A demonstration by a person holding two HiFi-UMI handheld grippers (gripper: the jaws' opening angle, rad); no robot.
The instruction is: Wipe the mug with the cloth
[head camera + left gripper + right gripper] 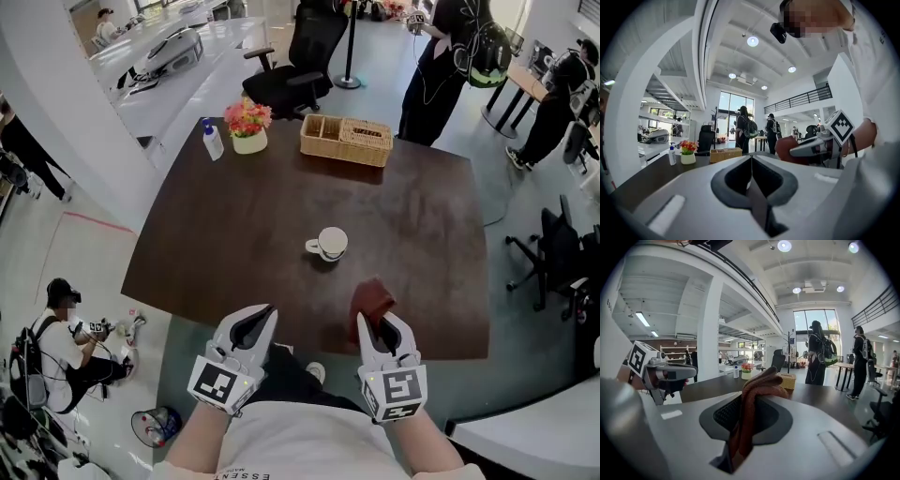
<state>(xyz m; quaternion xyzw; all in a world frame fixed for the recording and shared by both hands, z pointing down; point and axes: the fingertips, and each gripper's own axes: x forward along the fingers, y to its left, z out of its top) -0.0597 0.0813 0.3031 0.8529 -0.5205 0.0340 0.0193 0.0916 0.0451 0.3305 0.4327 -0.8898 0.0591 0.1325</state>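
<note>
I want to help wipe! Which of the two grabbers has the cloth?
The right gripper: the reddish-brown cloth is pinched between its jaws. The left gripper has its jaws closed together with nothing in them.

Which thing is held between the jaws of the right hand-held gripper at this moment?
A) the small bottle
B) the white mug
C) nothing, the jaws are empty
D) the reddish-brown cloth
D: the right gripper view shows the right hand-held gripper shut on the reddish-brown cloth, while the white mug stands apart from it on the table.
</note>
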